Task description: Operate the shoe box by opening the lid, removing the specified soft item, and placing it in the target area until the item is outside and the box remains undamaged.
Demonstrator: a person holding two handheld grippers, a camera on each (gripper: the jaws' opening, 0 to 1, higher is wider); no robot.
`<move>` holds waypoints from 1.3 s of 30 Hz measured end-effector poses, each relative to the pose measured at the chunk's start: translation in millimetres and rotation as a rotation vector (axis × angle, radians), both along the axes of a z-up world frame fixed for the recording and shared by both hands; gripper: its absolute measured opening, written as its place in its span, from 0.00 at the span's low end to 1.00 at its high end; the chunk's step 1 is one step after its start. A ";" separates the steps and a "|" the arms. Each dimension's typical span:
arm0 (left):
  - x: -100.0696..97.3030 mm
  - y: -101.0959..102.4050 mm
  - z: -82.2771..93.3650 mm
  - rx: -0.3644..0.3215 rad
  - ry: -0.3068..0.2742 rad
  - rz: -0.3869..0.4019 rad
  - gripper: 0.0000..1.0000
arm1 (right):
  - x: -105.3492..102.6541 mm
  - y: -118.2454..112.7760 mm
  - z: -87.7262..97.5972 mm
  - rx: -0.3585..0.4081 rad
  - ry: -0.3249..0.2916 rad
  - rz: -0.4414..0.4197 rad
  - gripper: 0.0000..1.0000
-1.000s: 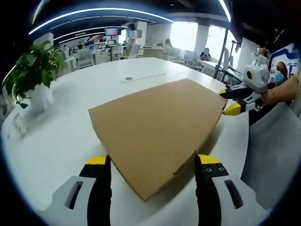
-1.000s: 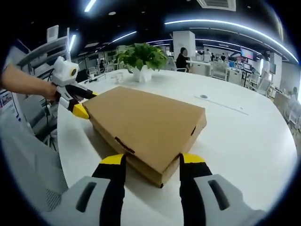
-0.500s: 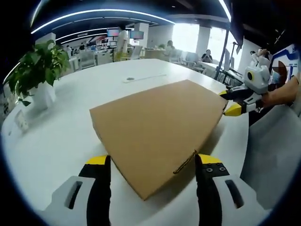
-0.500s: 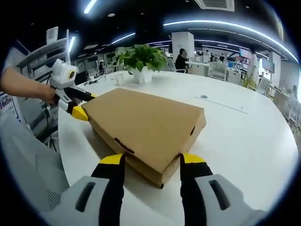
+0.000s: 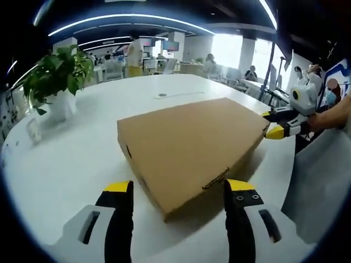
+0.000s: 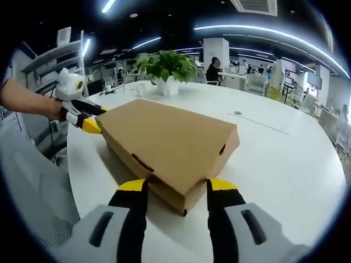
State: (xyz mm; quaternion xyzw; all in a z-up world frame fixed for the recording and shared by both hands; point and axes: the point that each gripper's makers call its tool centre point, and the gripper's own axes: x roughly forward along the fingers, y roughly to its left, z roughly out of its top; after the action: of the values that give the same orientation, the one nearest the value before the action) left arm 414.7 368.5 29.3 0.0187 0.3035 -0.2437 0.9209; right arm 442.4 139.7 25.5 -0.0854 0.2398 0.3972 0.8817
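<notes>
White surface point(image 5: 66, 159), 1, carrying 1 closed shoe box point(image 5: 192, 142) at centre; lid down. 1 potted plant point(image 5: 57, 76) far left. 2 tools: left hand-held gripper point(image 5: 178, 189), right hand-held gripper point(image 6: 170, 186), jaws apart astride opposite corners. Risk: uneven lift tearing cardboard.

A broad, round-edged white table point(image 5: 66, 159) carries it all. Flat on it, nearest the cameras, lies the closed brown cardboard shoe box point(image 5: 192, 145), one corner pointing at the lens in the left gripper view. On the far side stands a leafy green plant in a white pot point(image 6: 167, 68), with a small clear glass point(image 5: 34, 131) just beside it. Farther across the table sits a small round grey disc point(image 6: 237, 113).
</notes>
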 end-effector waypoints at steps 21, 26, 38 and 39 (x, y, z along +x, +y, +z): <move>-3.5 -6.1 10.9 -0.002 -0.044 0.053 0.58 | -1.9 -1.6 6.3 0.026 0.017 -0.028 0.36; -3.8 -6.6 18.8 -0.021 -0.054 0.071 0.60 | -4.6 -1.1 15.4 0.037 0.001 -0.034 0.37; -3.5 -7.2 34.8 -0.029 -0.056 0.065 0.62 | -4.2 -1.1 34.1 0.030 -0.032 -0.020 0.38; -3.4 -7.4 35.9 -0.030 -0.055 0.062 0.63 | -4.1 -0.8 36.5 0.030 -0.036 -0.020 0.38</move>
State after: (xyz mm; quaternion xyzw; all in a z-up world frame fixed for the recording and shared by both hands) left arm 411.3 361.1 65.2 0.0020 0.2746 -0.2190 0.9363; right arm 438.3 138.9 62.1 -0.0769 0.2190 0.3902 0.8910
